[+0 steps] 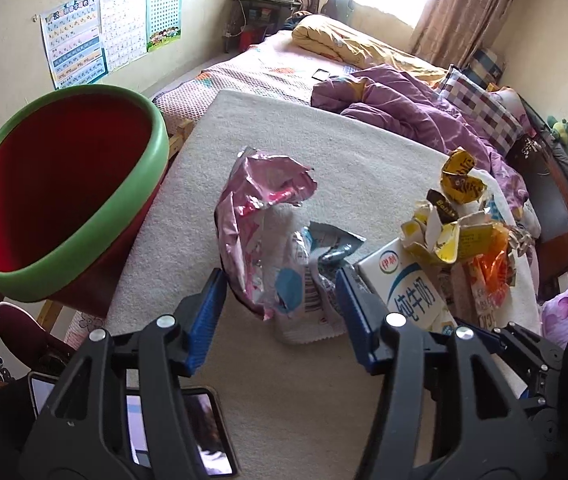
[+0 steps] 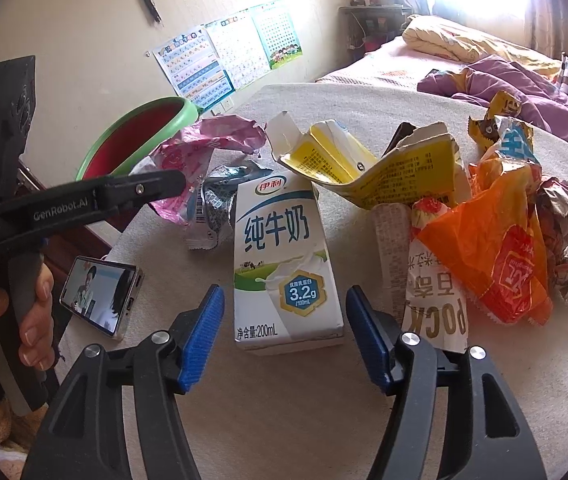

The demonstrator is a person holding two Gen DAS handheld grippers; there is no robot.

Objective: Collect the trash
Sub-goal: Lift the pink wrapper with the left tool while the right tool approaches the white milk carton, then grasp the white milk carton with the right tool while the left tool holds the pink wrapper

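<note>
So the whole thing sits on a cream mat [image 2: 284, 408] laid over the bed, purple duvet [image 1: 412, 108] bunched at the far right; off the mat's left edge there's a red bin with a green rim [image 1: 63, 196], mouth tipped toward the camera; the trash is piled mid-mat: a white milk carton [image 2: 279, 264] lying flat, a torn yellow box [image 2: 384, 168] just behind it, an orange wrapper [image 2: 496, 256] to the right, a crumpled pink foil bag [image 1: 259, 216] on the left; a phone [image 2: 101, 296] lies near the left edge, screen lit; left gripper [image 1: 279, 300] has its jaws apart with the pink bag's lower end between them, pads not pressing; right gripper [image 2: 284, 340] is spread either side of the carton's near end, not touching it.
</note>
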